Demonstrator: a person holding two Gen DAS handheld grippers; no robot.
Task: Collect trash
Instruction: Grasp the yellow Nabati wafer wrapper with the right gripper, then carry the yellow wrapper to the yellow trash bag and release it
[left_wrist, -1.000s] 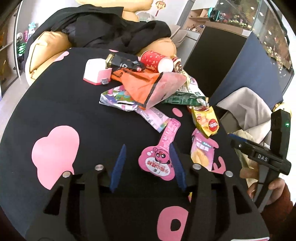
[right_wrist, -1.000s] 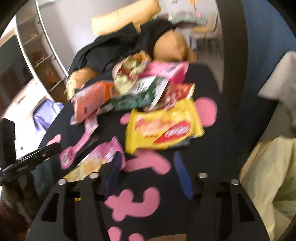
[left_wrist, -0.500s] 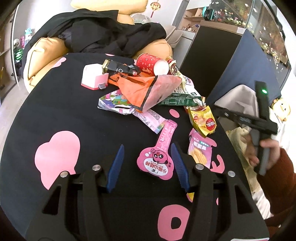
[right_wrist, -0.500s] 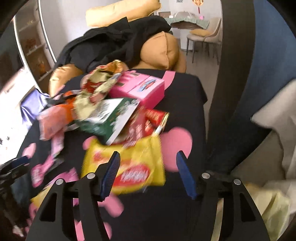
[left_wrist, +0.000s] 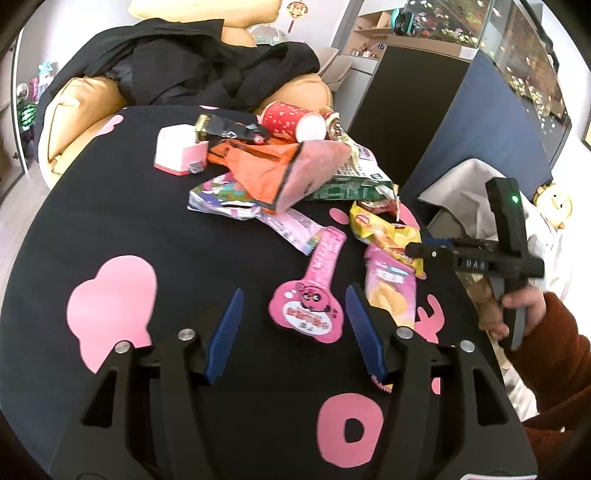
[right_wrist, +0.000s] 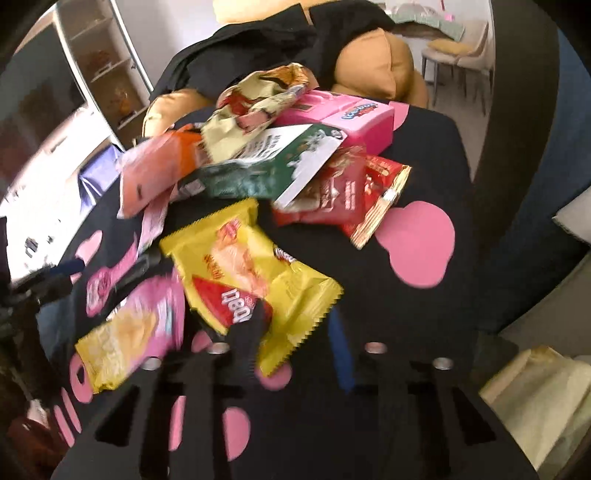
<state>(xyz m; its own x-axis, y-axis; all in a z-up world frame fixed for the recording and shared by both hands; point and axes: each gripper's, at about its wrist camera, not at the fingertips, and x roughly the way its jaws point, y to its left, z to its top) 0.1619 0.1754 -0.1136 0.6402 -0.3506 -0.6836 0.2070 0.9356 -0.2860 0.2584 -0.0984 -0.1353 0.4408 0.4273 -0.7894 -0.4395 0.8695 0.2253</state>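
Note:
Snack wrappers lie piled on a black table (left_wrist: 110, 221) with pink shapes. My left gripper (left_wrist: 293, 325) is open and low, with a pink paddle-shaped wrapper (left_wrist: 308, 299) between its fingers. My right gripper (right_wrist: 295, 332) is open around the near end of a yellow snack bag (right_wrist: 255, 280), which also shows in the left wrist view (left_wrist: 384, 232) under the right gripper's tips (left_wrist: 417, 249). A pink and yellow chip bag (right_wrist: 129, 325) lies just left of it.
The pile holds an orange bag (left_wrist: 266, 173), a green pack (right_wrist: 266, 170), a red wrapper (right_wrist: 343, 192), a pink box (right_wrist: 343, 118), a red paper cup (left_wrist: 291, 122) and a white-pink box (left_wrist: 177, 149). A cream bag (right_wrist: 535, 398) sits right of the table.
My right gripper has come down over the yellow bag, and its fingers now straddle the bag's near end. My left gripper has stayed around the pink paddle wrapper.

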